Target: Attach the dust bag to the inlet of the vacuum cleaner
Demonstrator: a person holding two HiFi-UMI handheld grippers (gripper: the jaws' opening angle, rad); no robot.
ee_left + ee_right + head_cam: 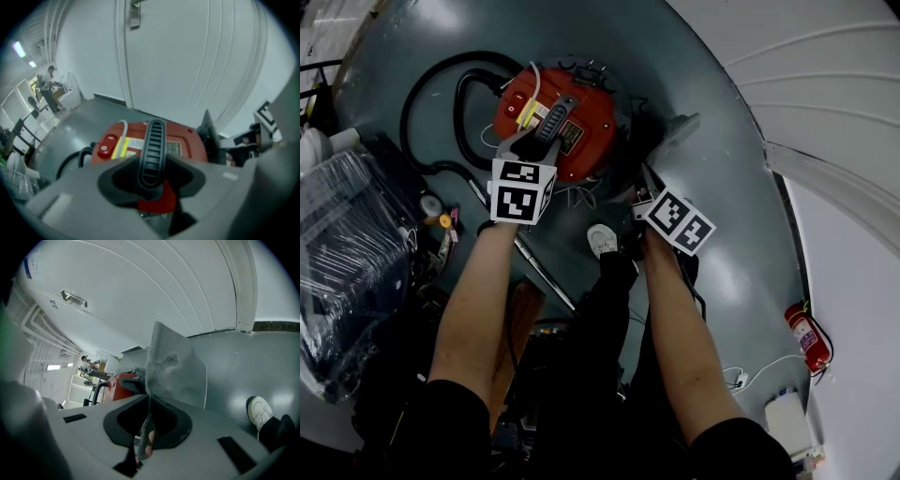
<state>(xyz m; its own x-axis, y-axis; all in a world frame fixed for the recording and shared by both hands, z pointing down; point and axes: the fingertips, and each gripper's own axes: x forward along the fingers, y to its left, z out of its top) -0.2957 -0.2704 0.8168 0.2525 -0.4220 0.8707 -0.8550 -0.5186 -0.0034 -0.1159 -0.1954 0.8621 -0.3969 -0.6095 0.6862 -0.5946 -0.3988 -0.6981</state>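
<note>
Left gripper [152, 176] is clamped on the black handle [153, 145] of the red vacuum cleaner [592, 120], likely steadying it. Right gripper [146, 430] pinches the grey dust bag [174, 365] by its edge, upright just beside the vacuum cleaner. The inlet itself I can't make out.

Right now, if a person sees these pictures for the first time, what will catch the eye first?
The red vacuum cleaner on the grey floor, top middle of the head view, stands out most; the left gripper is shut on its black ribbed handle. Just right of it, the right gripper holds a flat grey dust bag by its edge.
</note>
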